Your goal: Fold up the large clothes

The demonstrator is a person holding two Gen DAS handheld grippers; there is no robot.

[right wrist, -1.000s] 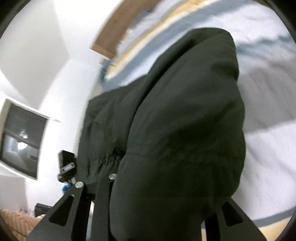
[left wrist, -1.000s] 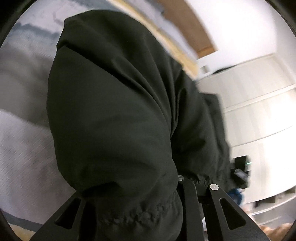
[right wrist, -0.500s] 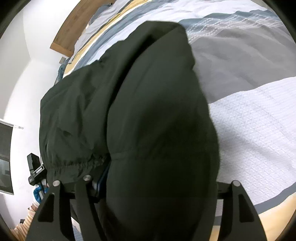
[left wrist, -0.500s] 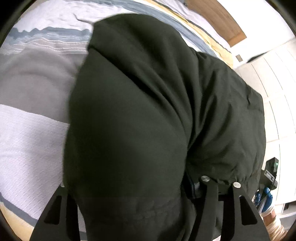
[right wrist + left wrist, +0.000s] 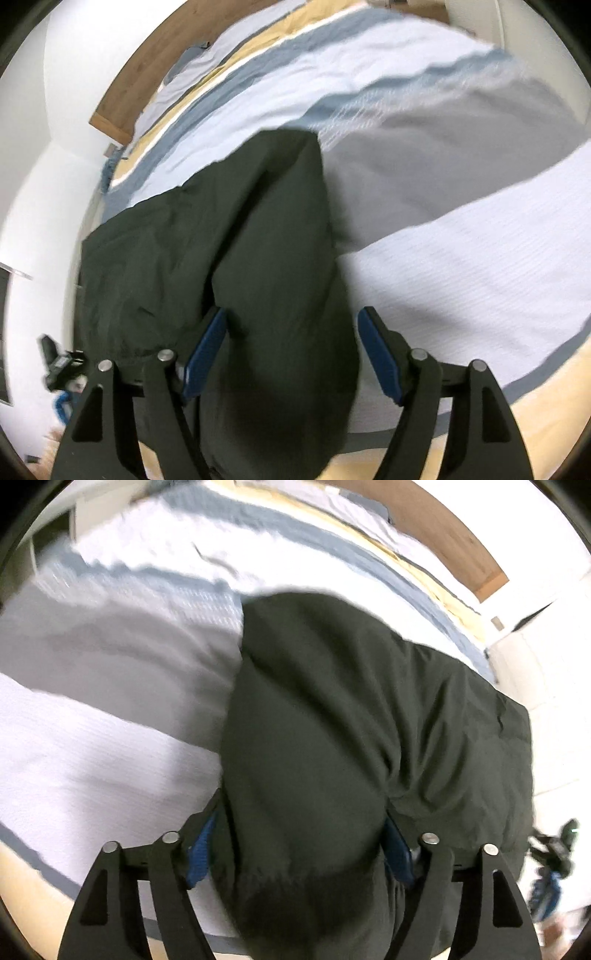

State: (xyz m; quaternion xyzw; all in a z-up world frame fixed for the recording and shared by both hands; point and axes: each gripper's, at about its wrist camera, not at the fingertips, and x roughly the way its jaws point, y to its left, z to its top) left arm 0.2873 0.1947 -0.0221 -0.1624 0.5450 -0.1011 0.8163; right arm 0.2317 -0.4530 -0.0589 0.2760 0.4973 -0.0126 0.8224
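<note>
Dark green jacket (image 5: pixel 332 738) lies on the striped bed (image 5: pixel 92 757), its near folded edge between the jaws of both grippers. Left gripper (image 5: pixel 303 845): jaws just opened wide, blue pads clear of the cloth, though the fabric hides part of each pad. Right gripper (image 5: pixel 291 354): jaws likewise just opened, right pad plainly clear of the jacket (image 5: pixel 258 258). Bedding (image 5: pixel 461 258) beyond blurred. Wooden headboard (image 5: pixel 443 528) farthest, cut off.

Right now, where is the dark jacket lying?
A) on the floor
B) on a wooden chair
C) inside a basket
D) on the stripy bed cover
D: the dark jacket is spread over the stripy bed cover, which shows all around it.
</note>
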